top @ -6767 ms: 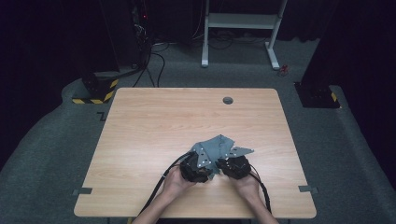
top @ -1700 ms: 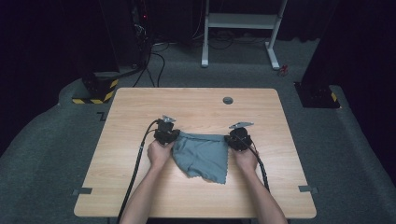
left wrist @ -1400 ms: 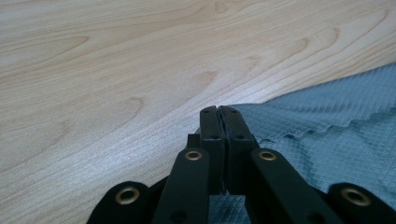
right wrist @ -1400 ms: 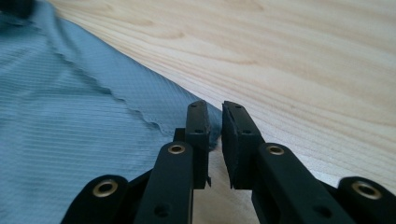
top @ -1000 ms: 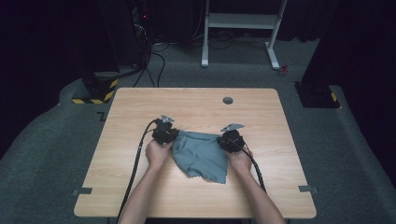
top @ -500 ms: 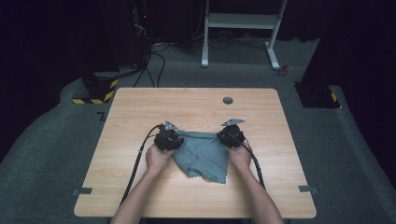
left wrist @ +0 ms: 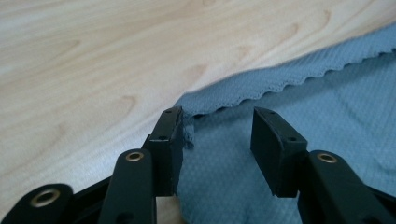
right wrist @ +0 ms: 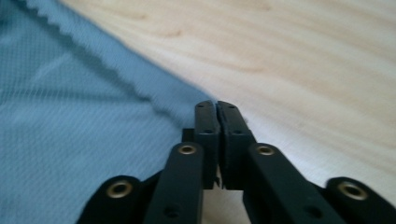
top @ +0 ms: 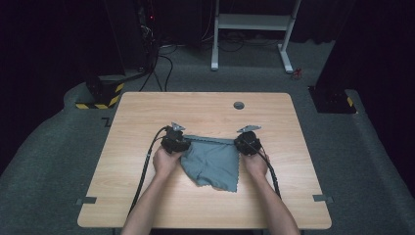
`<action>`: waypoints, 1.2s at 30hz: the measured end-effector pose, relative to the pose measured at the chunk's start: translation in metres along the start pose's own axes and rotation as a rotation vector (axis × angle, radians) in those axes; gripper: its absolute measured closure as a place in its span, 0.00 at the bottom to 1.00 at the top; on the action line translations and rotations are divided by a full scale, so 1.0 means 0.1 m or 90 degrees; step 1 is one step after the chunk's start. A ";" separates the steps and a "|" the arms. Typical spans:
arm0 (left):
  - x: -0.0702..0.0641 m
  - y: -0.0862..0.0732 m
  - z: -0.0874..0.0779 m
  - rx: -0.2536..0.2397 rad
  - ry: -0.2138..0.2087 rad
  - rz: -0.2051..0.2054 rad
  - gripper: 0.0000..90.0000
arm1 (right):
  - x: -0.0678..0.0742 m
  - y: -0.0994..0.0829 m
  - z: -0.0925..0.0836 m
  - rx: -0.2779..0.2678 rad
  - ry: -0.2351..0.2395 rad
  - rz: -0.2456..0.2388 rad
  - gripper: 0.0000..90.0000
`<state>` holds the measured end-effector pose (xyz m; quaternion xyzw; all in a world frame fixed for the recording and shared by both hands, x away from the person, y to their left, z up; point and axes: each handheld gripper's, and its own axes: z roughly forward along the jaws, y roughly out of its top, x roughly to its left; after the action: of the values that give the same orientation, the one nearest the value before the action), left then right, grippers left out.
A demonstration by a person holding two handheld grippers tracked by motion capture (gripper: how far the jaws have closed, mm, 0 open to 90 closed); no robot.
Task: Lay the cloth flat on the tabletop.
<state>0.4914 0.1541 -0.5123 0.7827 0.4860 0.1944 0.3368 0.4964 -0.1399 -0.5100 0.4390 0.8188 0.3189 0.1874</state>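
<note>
So there's a blue-grey cloth [top: 211, 161] lying a bit below the middle of the high view, on a light wooden tabletop [top: 147, 196]. Its far edge is pulled pretty straight between the two grippers, and the rest hangs toward the bottom of the frame in a rough point.

Left gripper [left wrist: 217, 128] sits at the cloth's upper left corner. Its jaws have just been opening and now stand about half apart. The scalloped corner of the cloth lies between them, brushing the left-hand jaw in the left gripper view, but nothing is pinching it.

Right gripper [right wrist: 217, 109] is at the upper right corner, jaws squeezed together. The cloth's corner runs right up to the tips there; I can't tell if any fabric is actually caught.

There's also a small dark round thing [top: 239, 105] near the top edge of the tabletop, well apart from the cloth.
</note>
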 end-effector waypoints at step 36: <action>-0.13 -0.37 -0.30 0.004 -0.042 0.054 0.50 | -0.05 0.26 0.13 0.021 -0.012 -0.010 0.99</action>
<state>0.4432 0.1635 -0.5177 0.8097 0.4415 0.1808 0.3417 0.5225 -0.1282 -0.5015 0.4390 0.8255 0.2994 0.1903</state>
